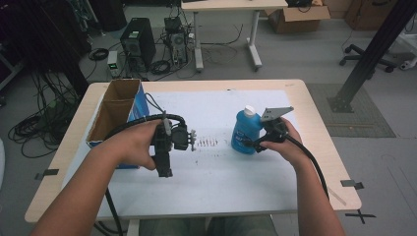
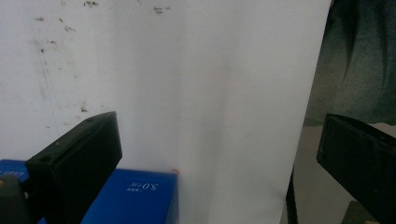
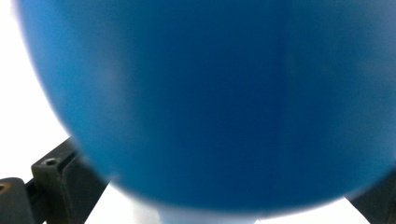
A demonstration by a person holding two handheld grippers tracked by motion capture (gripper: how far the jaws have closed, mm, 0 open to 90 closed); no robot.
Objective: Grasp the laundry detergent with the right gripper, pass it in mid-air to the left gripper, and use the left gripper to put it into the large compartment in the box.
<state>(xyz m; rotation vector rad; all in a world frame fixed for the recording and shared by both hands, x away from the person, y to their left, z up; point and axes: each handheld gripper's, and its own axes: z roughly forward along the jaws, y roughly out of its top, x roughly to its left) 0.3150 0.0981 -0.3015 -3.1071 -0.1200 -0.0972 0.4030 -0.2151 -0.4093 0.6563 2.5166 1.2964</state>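
A blue bottle point(image 1: 243, 132) with a white cap stands upright on the white sheet point(image 1: 216, 172), right of the middle. My right gripper point(image 1: 252, 141) is against its lower right side. In the right gripper view the bottle point(image 3: 224, 93) sits blurred and very close between the jaws, which stand wide apart on either side of it. My left gripper point(image 1: 164, 167) is held above the sheet left of the middle, pointing down and back toward the person. Its jaws are wide apart with nothing between them point(image 2: 219, 154).
An open cardboard box point(image 1: 115, 110) with a blue side stands at the table's left; its blue corner point(image 2: 135, 196) lies below my left jaw. Small dark marks point(image 1: 206, 142) dot the sheet between the grippers. The near table edge and the person's lap point(image 2: 359, 60) are close.
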